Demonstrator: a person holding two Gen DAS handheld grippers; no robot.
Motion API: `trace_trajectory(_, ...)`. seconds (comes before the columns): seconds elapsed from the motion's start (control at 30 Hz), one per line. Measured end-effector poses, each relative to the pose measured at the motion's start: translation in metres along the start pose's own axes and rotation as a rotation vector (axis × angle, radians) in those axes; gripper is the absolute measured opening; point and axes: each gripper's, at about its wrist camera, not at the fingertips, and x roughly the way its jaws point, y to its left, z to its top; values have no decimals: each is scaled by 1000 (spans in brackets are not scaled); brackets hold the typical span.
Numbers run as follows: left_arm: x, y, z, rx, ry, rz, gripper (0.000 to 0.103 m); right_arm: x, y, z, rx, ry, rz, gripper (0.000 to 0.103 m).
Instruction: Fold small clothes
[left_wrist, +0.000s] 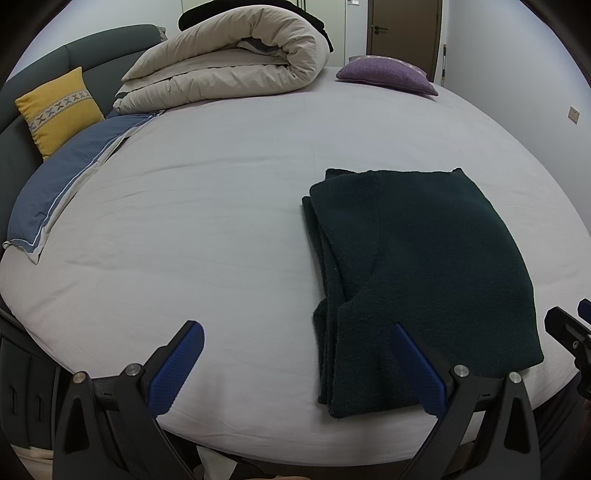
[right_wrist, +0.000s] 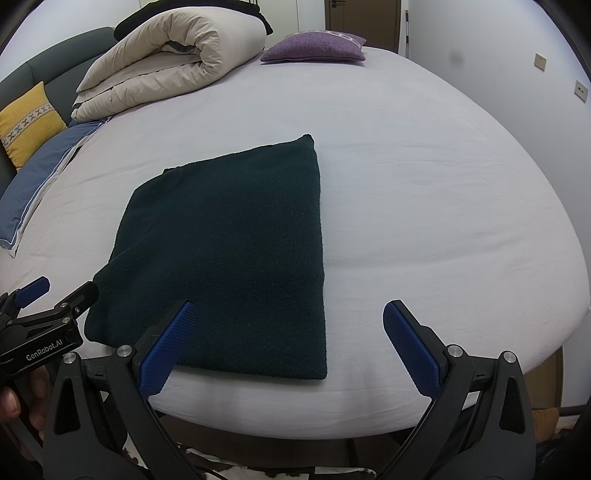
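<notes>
Dark green knit garment (right_wrist: 229, 251) lies folded on the bed (right_wrist: 424, 184); left gripper (left_wrist: 295, 365) and right gripper (right_wrist: 286, 343), fingers apart and empty, suggest folding nearly complete, a final tidy or set-aside next.

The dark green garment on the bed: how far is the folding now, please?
Looks done: the dark green garment lies on the bed sheet as a flat rectangle, stacked layers showing along its left edge. In hand: nothing; the left gripper and right gripper are both open, holding no cloth. Left: perhaps one more fold or setting it aside; I see no other clothes.
</notes>
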Motion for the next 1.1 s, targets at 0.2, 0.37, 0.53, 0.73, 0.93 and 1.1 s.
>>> trace_trajectory(0.2,0,1,0,0,2,-1,103,0,0,0,-1,2,2,103)
trace_trajectory(0.37,1,2,0,1,2,-2,103,0,-1,0,-2,2,3,103)
trace_trajectory(0.53,1,2,0,1,3,-2,103,-1,0,0,-2,2,4,103)
trace_trajectory(0.73,1,2,-1,0,3,-2,103,0,0,-1,1,6,7,103)
trace_trajectory(0.93,1,3,-1,2,4,-2,103,0,-1,-2,1,5,9,103)
trace_trajectory(1.1,1,3,-1,2,5,-3,103,2,-2,-2,1,6,10,103)
